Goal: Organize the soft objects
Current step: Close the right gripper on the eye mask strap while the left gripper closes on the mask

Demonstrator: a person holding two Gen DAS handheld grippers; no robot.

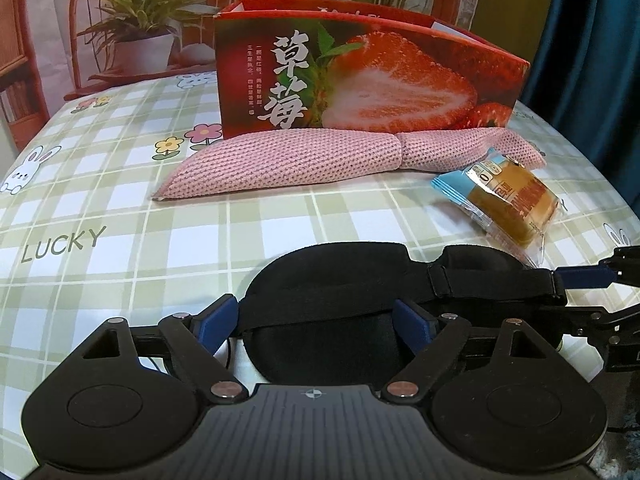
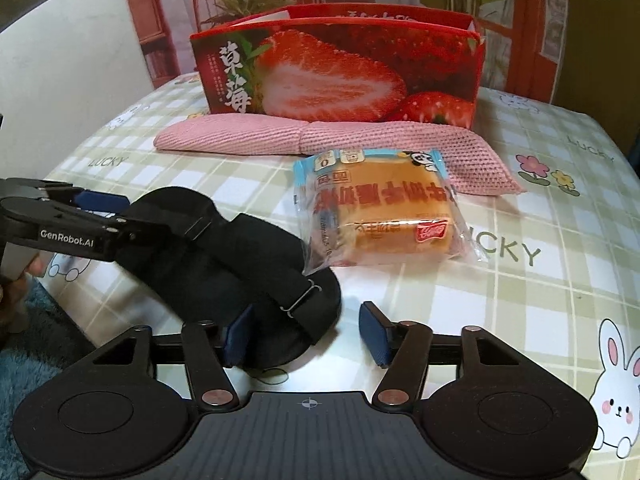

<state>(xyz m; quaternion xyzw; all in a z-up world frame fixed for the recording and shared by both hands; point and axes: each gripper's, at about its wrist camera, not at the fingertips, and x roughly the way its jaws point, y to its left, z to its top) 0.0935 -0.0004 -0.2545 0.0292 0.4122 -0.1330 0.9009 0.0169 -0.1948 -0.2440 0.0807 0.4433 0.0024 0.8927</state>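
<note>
Hiding tablecloth (image 1: 120, 216) beneath: black eye mask (image 1: 320, 280), strap twisted.

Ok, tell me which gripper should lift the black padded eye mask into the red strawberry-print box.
Left. The left gripper has its open jaws straddling one lobe of the black padded eye mask. The right gripper only overlaps the mask's edge, with mostly bare tablecloth between its jaws.

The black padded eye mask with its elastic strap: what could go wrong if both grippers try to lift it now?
1. The black padded eye mask lies between open pads of the left gripper; closing may catch only the elastic strap, so it may dangle.
2. The wrapped bread bun packet overlaps the mask's edge; lifting may drag it.
3. The right gripper reaches only the mask's rim, so it could slip.
</note>
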